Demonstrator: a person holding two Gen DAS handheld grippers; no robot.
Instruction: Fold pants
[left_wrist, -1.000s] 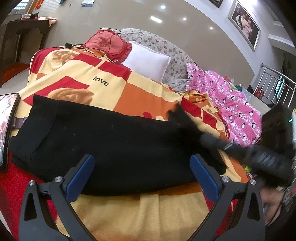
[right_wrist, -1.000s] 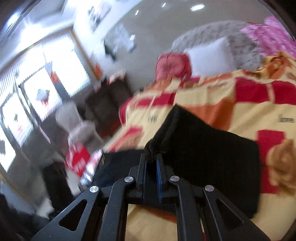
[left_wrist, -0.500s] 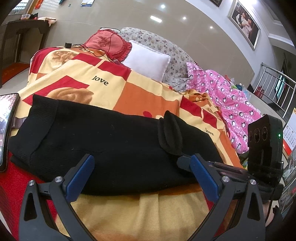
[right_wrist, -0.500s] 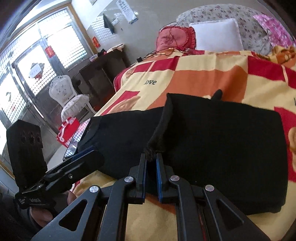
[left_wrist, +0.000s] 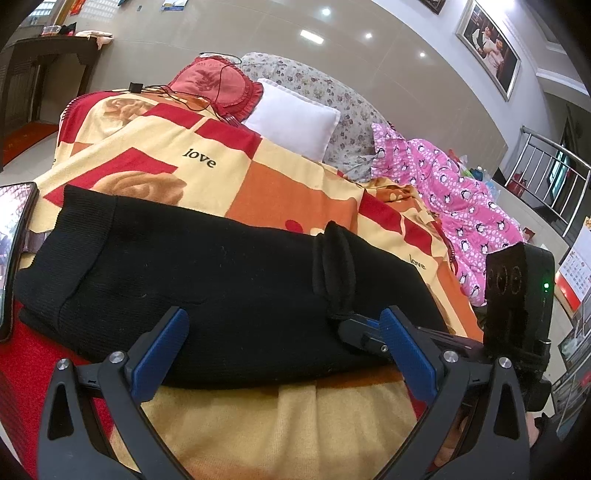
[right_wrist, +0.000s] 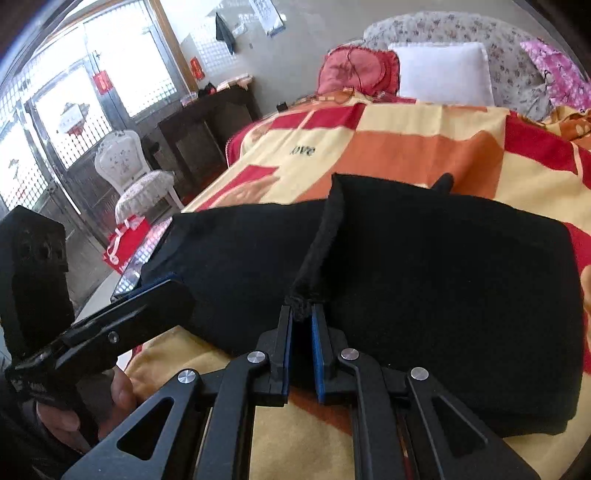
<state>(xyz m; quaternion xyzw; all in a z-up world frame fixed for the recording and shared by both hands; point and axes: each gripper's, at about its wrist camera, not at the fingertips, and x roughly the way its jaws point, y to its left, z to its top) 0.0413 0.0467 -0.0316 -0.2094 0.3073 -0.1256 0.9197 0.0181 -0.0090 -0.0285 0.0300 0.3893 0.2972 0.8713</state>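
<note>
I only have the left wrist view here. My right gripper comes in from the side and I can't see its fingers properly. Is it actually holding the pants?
Observer: Yes. In the right wrist view the right gripper is shut on the folded edge of the black pants.
Operator: Is the left gripper touching the cloth?
Observer: Its finger sits against the pants' near edge; the left gripper is open.
Operator: Anything beside the bed on my left?
Observer: A white chair and a red bag on the floor.
</note>
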